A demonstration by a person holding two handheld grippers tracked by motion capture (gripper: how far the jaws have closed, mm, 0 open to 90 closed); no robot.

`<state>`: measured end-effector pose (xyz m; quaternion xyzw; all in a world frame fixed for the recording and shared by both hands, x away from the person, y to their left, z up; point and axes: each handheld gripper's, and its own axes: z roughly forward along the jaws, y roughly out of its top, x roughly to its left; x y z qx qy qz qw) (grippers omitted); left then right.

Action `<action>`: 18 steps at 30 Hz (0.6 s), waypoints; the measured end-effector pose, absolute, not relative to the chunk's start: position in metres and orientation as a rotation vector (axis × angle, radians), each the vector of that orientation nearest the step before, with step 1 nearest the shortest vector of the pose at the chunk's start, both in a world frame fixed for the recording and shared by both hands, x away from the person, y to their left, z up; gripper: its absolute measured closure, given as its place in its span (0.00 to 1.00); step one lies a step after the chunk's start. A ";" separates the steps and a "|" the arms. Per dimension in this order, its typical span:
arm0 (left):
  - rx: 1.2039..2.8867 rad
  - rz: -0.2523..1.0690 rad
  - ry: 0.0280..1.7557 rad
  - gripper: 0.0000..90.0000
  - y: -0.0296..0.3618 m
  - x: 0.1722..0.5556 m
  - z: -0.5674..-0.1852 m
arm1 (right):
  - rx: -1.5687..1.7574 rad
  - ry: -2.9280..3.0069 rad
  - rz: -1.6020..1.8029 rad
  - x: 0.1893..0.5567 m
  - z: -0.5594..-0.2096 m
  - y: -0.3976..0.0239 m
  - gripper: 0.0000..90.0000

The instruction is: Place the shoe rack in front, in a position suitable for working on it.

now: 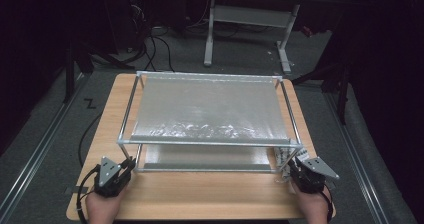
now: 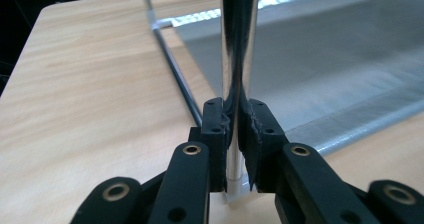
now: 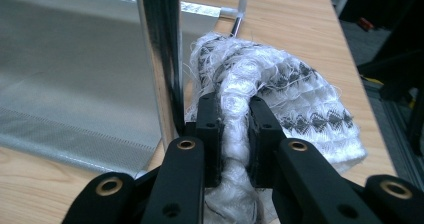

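Left gripper view: left gripper (image 2: 234, 129) jaws clamped on rack post (image 2: 239, 59); right gripper (image 3: 235, 134) jaws on cloth (image 3: 280, 89).

Both hands come in from the bottom edge of the high view, one at each near corner, each wrapped around the back of its claw with the grey three-cornered plate facing up and a black cable trailing off the body. The left claw (image 1: 125, 165) angles forward and a bit inward, its two black jaws pulled in tight with barely a slit between the pads in the left gripper view. The right claw (image 1: 290, 164) mirrors it, leaning forward and inward, jaws likewise squeezed close together, and the wrist behind it wears a dark strap.
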<state>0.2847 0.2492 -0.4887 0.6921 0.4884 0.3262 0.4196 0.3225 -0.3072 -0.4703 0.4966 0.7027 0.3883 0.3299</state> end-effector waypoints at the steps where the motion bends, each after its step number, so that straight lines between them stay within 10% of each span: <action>1: 1.725 0.811 1.234 0.89 0.248 0.292 -0.489 | 1.309 1.830 1.012 0.322 -0.470 -0.309 0.88; 18: 1.616 0.852 1.286 0.90 0.245 0.375 -0.496 | 1.278 1.860 0.995 0.311 -0.472 -0.298 0.88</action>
